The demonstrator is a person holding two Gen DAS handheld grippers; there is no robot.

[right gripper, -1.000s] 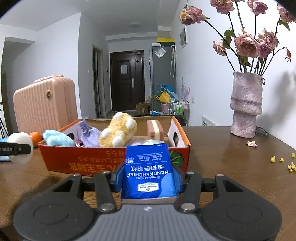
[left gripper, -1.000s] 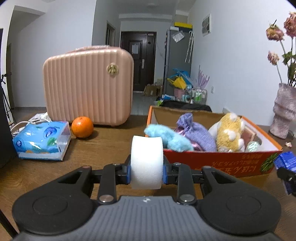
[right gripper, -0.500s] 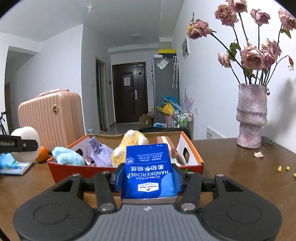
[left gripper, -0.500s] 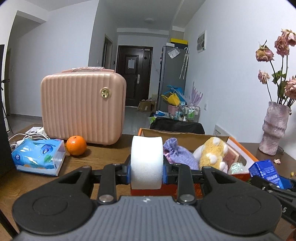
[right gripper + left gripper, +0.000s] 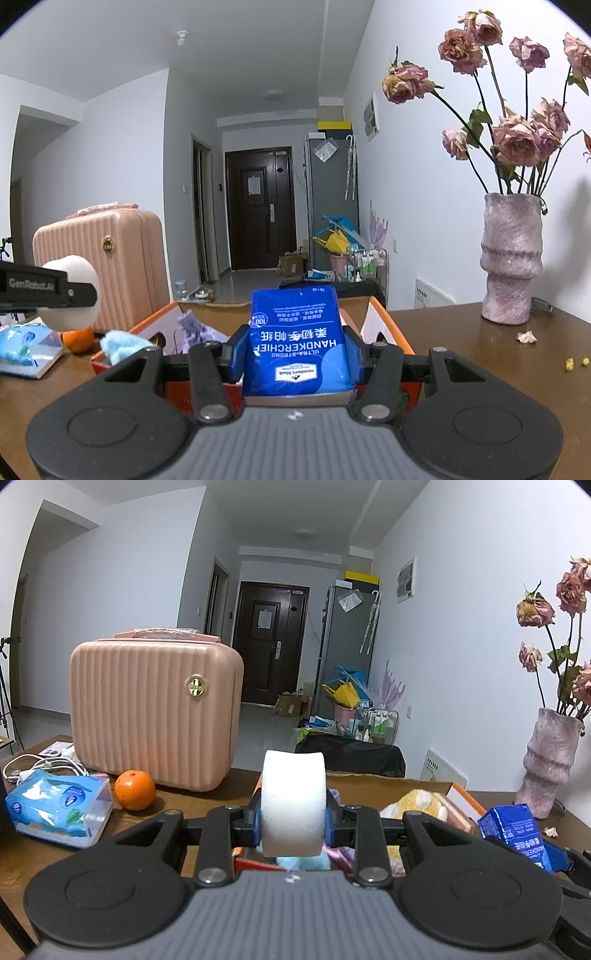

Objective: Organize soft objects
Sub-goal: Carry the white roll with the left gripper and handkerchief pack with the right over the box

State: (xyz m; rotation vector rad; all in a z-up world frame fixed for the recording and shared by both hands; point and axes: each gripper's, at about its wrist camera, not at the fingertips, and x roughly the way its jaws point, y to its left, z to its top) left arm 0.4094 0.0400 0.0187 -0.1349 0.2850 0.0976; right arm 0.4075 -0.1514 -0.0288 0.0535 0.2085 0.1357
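The sponge [image 5: 293, 805] looks matt and porous, the handkerchief pack [image 5: 297, 343] glossy plastic, the suitcase [image 5: 155, 712] ribbed smooth plastic, the table [image 5: 480, 347] brown wood, the vase [image 5: 511, 258] rough.

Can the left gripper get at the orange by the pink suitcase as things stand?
Probably not yet. The left gripper is shut on a white sponge, so its jaws are occupied. The path itself looks free: the orange sits exposed on the table, apart from the tissue pack.
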